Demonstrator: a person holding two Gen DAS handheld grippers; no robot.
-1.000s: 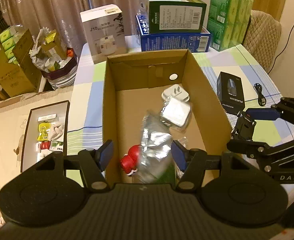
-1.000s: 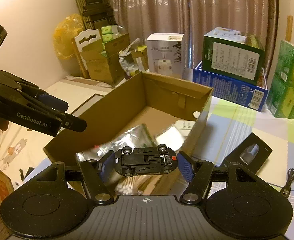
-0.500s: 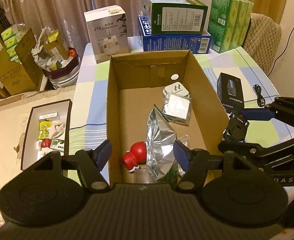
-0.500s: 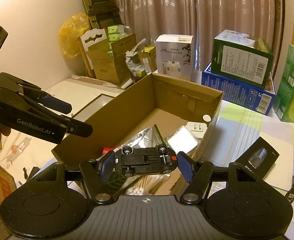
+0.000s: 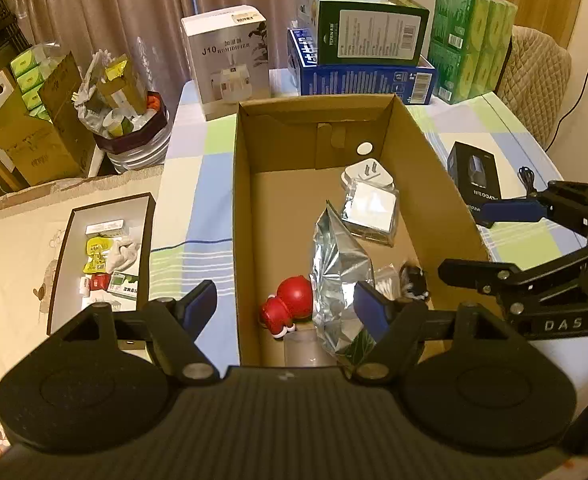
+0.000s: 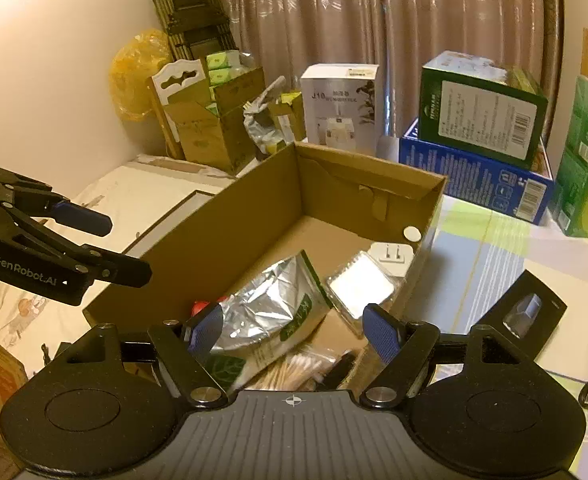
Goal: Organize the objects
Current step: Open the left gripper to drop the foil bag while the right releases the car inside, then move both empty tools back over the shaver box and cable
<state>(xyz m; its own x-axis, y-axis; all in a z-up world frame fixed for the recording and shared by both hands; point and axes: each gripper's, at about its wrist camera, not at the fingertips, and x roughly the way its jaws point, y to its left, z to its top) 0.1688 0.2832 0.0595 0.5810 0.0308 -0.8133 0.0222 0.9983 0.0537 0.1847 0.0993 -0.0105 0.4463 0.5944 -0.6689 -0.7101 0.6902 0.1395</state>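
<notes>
Cardboard box (image 5: 433, 168), open-topped and brown, sits on the checked tablecloth (image 5: 198, 208) ahead of both sets of fingers. The right gripper (image 6: 292, 336) has just been spreading its jaws, and nothing is between its blue pads now. A second ago the small black toy car (image 5: 413, 278) was clamped upside down between them; now it lies in the box's near right corner, beside a bag of cotton swabs (image 6: 294, 368), just past the right-hand fingertip of the left gripper (image 5: 286, 300). The left gripper has likewise just been opening and grips nothing. Beyond its fingers, inside the box, lies the crinkled silver foil pouch (image 5: 337, 272), which a second ago was blurred and nearer the middle of the gap; it now lies still, leaning toward the right-hand pad. A red rounded figurine (image 5: 288, 306) rests just left of the pouch, as before. Farther in lie a clear-wrapped square packet (image 5: 369, 210) and a white plug adapter (image 5: 367, 174). Outside the box, right of the left gripper's fingers, a black product box (image 5: 475, 184) lies on the cloth.
</notes>
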